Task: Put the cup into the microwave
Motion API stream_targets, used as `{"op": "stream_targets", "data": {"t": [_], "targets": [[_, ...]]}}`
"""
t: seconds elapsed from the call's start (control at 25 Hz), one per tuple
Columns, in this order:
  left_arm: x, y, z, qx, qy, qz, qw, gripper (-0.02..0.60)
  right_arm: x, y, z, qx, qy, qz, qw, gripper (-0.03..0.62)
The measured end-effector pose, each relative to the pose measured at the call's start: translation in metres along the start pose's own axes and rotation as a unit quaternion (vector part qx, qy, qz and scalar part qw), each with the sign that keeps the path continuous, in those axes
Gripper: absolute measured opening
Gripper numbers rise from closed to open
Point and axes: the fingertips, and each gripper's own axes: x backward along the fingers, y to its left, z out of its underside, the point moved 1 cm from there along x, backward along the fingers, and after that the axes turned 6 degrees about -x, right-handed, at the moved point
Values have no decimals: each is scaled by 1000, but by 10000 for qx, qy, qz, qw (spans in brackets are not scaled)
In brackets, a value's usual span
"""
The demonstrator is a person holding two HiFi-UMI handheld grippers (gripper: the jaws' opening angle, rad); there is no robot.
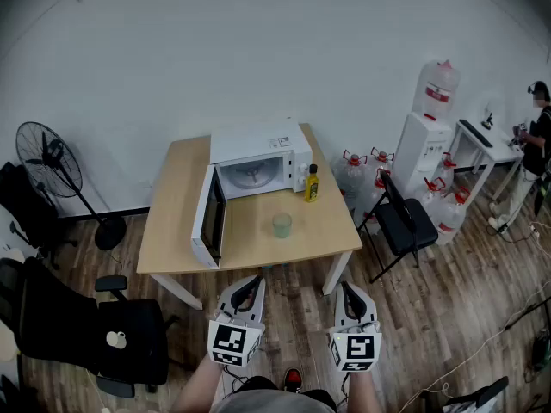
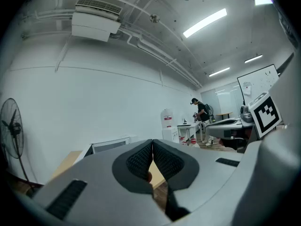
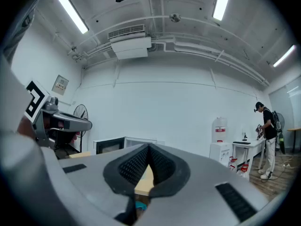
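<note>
A pale green cup (image 1: 281, 224) stands on the wooden table (image 1: 172, 222), in front of the white microwave (image 1: 258, 163), whose door (image 1: 209, 218) hangs wide open to the left. The turntable inside shows bare. My left gripper (image 1: 250, 285) and right gripper (image 1: 348, 290) are held side by side below the table's near edge, well short of the cup. Both are shut with nothing between the pads. In the left gripper view the jaws (image 2: 152, 147) meet, with the microwave (image 2: 110, 145) beyond them. The right gripper view shows the jaws (image 3: 148, 149) closed too.
A yellow bottle (image 1: 312, 183) stands right of the microwave. A floor fan (image 1: 50, 162) and black office chairs (image 1: 95, 325) are at the left. A black chair (image 1: 403, 218), water jugs (image 1: 355, 175), a dispenser (image 1: 426, 136) and a person (image 1: 541, 132) at a white desk are on the right.
</note>
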Motion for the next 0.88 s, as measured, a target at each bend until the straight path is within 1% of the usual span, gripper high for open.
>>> {"op": "stream_targets", "data": {"t": [0.2,0.36,0.48,0.68,0.88], "targets": [[17,1,5,30,38,39,10000,23,13,14,2,22,24,51,10000,17],[20,2,10,88,87,56,9999,23,18,18,5,5,73,65,10000,17],[20,2,12,116,86,59,9999,23,18,21,4,-36,44,1,10000,17],[14,0,10,128,71,10,9999,23,13,15,3,-8,56,-24,10000,18],[3,-5,10,141,84,-107,9998,23,2,7,5,81,65,-207,9997,18]]}}
